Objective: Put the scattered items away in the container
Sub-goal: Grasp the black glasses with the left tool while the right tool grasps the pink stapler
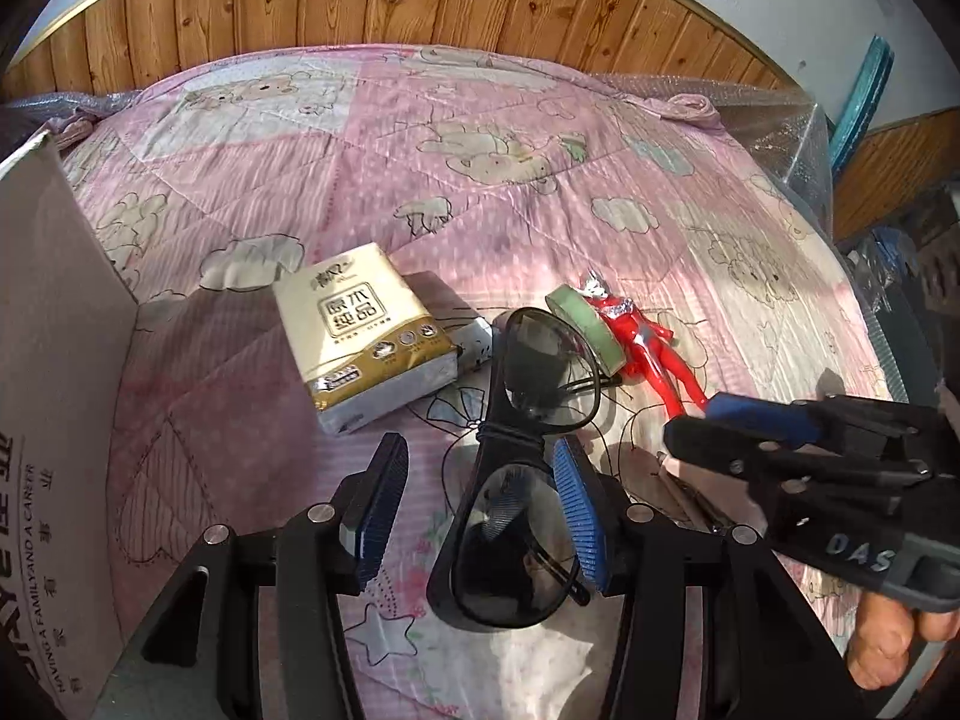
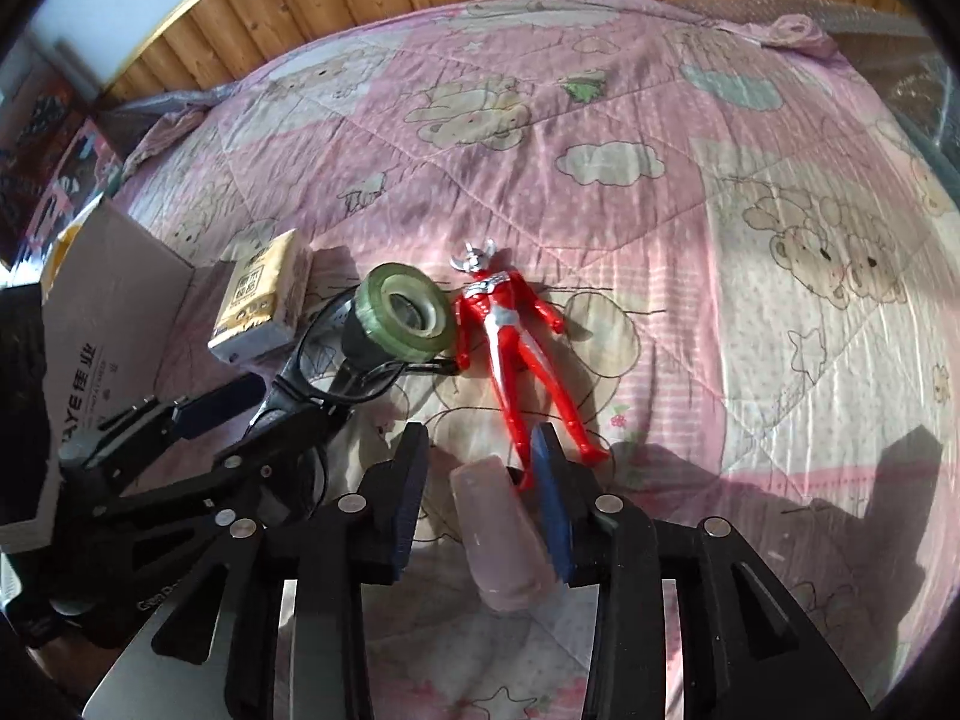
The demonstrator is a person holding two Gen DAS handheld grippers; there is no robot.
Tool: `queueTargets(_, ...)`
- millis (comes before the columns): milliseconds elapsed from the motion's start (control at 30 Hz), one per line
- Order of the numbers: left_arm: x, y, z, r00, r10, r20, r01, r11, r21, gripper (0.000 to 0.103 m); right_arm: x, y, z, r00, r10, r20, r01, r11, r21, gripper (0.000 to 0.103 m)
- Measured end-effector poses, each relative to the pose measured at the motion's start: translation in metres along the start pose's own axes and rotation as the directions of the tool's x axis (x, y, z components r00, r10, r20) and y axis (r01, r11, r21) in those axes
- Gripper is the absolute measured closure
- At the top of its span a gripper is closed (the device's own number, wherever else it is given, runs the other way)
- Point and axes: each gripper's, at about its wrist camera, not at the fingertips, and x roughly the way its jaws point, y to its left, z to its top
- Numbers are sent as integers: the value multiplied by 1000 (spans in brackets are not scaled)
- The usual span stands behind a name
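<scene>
On bed: left tool spread around sunglasses; right tool spread around pink tube; box left.

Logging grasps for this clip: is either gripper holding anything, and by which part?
Nothing is held. The left gripper stands open around the sunglasses; the right gripper is open around a pink tube.
</scene>
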Motion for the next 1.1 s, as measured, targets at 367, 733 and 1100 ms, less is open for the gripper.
queueTargets(367,-24,4,-32,999,5,-45,-6,1000,-24,66,-8,-24,-20,995,90,-38,-88,994,68,54)
queueTargets(733,-6,5,-29,999,17,-46,-18,999,-28,62,-4,12,-29,997,66,-37,-69,993,-97,52)
queueTargets(1100,-12,16,-33,998,29,-53,-34,995,-99,53,19,11,-31,997,-26,-66,21,996,-86,75)
